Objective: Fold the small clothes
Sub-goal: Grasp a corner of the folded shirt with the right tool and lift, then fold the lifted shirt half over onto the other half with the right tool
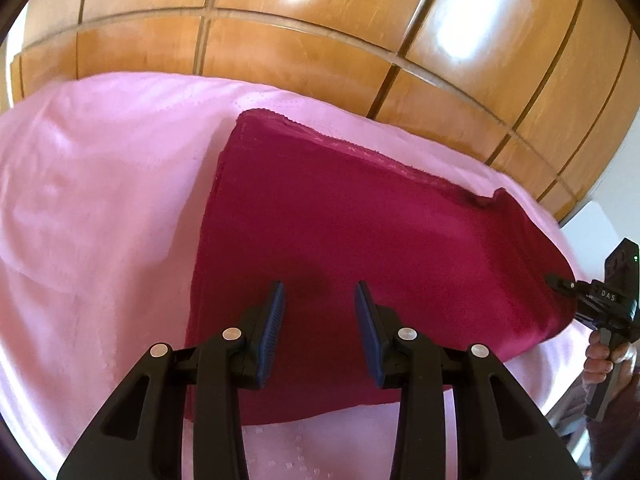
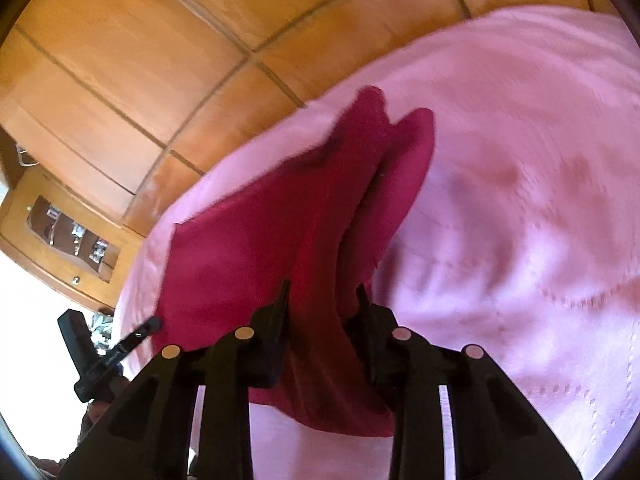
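Observation:
A dark red garment point(image 1: 360, 220) lies spread on a pink sheet point(image 1: 100, 180). My left gripper point(image 1: 320, 304) hovers over its near part with the jaws apart and only flat cloth showing below them. At the garment's right corner my right gripper point(image 1: 560, 284) grips the fabric, and that corner is lifted. In the right wrist view a raised fold of the red garment point(image 2: 240, 248) runs up between the fingers of the right gripper point(image 2: 322, 300), which is shut on it. The left gripper point(image 2: 154, 323) shows at the garment's far left edge.
The pink sheet point(image 2: 520, 200) covers a bed. Wooden wardrobe doors point(image 1: 320, 40) stand close behind it. A small wooden cabinet point(image 2: 60, 232) with a glass front sits past the bed's left end. A person's hand point(image 1: 600, 356) holds the right gripper's handle.

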The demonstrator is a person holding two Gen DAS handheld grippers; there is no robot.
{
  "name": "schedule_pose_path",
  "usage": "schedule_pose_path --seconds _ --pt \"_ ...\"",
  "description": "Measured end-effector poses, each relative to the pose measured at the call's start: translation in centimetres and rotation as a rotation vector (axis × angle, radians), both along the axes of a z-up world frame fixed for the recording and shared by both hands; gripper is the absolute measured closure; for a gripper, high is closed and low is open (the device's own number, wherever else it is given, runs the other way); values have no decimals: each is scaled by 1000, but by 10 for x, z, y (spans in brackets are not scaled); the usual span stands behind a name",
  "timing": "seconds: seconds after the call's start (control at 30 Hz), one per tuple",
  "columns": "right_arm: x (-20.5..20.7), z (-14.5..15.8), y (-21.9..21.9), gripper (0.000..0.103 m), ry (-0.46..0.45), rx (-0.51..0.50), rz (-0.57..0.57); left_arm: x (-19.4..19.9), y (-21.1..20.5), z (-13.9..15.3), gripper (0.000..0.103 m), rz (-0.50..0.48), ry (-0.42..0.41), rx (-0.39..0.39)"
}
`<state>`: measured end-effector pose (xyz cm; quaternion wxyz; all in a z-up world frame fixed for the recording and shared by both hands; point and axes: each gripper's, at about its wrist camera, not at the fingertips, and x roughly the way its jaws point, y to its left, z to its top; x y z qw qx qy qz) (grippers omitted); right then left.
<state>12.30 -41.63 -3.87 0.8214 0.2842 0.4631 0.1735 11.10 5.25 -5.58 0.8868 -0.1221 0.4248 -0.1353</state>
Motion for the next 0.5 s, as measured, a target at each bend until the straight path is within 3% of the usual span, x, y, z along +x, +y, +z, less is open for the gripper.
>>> schedule_pose_path --seconds 0.33,0.5 --pt "24 82 99 79 -139 -49 165 9 22 -15 68 -56 63 -171" --pt "36 100 171 80 -181 -62 275 10 25 -20 68 -55 66 -218"
